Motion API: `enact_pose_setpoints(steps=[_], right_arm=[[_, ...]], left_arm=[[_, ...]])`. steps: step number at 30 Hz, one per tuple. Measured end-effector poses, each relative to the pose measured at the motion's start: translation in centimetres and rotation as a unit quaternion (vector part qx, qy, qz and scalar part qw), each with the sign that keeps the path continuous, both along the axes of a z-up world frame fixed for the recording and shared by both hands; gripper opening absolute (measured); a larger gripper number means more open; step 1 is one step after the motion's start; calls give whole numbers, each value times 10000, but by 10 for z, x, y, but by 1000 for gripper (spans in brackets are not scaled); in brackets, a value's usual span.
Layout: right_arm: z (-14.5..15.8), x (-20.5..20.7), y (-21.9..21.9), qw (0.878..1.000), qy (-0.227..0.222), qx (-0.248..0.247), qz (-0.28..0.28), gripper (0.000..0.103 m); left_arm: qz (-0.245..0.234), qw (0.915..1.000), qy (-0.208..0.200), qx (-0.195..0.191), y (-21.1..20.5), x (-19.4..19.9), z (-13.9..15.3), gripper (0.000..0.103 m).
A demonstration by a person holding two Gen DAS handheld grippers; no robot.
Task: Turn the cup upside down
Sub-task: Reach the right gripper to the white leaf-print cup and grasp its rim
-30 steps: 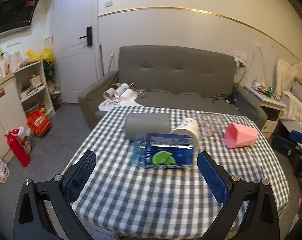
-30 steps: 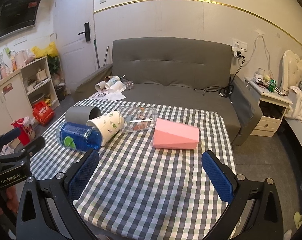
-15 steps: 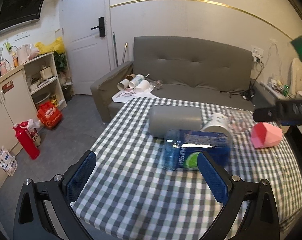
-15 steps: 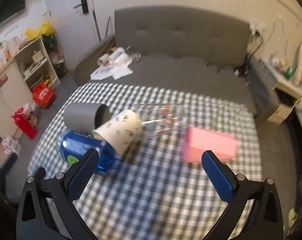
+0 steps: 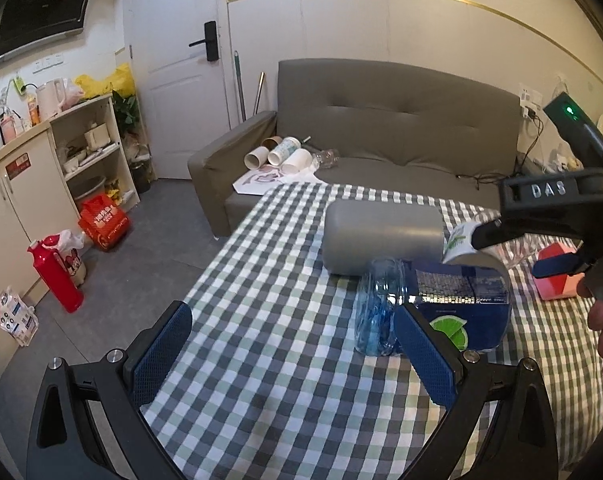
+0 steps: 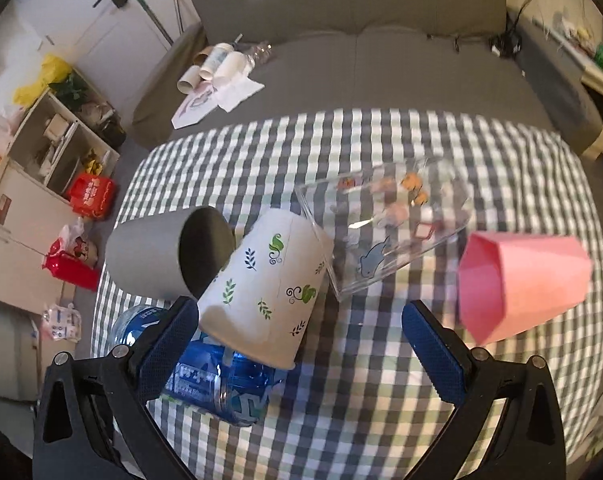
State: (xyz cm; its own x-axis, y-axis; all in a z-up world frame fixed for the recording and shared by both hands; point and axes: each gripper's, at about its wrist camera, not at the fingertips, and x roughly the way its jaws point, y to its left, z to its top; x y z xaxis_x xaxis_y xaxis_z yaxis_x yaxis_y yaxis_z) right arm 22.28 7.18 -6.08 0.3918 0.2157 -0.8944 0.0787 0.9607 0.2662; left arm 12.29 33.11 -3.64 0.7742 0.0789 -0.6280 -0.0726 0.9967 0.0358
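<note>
Tabletop (image 6: 381, 400): woven cloth cover, matt, checked.
Paper cup (image 6: 265, 284): white, matt, printed leaves.
Grey cup (image 6: 157, 256): smooth, matt, looks plastic.
Clear cup (image 6: 385, 232): transparent, glossy, printed figures.
Pink cup (image 6: 529, 280): faceted, smooth, matt.
Blue bottle (image 5: 433, 304): clear glossy plastic, shiny label.
Tongs, right (image 6: 301, 344): black matt plastic, blue textured pads (image 6: 165, 354), metal screws.
Sofa (image 5: 381, 120): grey fabric, matt.

1. Left wrist cam sat low at the table (image 5: 285, 360) edge, facing fwd toward the sofa (image 5: 381, 120).
2. Right wrist cam looked steeply down, close over the paper cup (image 6: 265, 284).
3. Both showed the grey cup (image 5: 381, 236), blue bottle (image 5: 453, 304).
</note>
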Motion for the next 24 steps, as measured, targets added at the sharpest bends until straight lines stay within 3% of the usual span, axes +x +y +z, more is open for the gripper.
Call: enact_pose_setpoints(steps=[9,16,24], right_arm=[[-27,19,4,9964,406,746,-45,97],[-38,27,11,9888,575,1369,124,71],[-21,13,-4,9852,392,1667,58,69]], left_arm=[[-103,9999,53,-22,-9,-4,-6,103],[-72,9999,53,-66,-7,-5,-6,103],[-74,10000,38,-19,-7,-6,-3,103]])
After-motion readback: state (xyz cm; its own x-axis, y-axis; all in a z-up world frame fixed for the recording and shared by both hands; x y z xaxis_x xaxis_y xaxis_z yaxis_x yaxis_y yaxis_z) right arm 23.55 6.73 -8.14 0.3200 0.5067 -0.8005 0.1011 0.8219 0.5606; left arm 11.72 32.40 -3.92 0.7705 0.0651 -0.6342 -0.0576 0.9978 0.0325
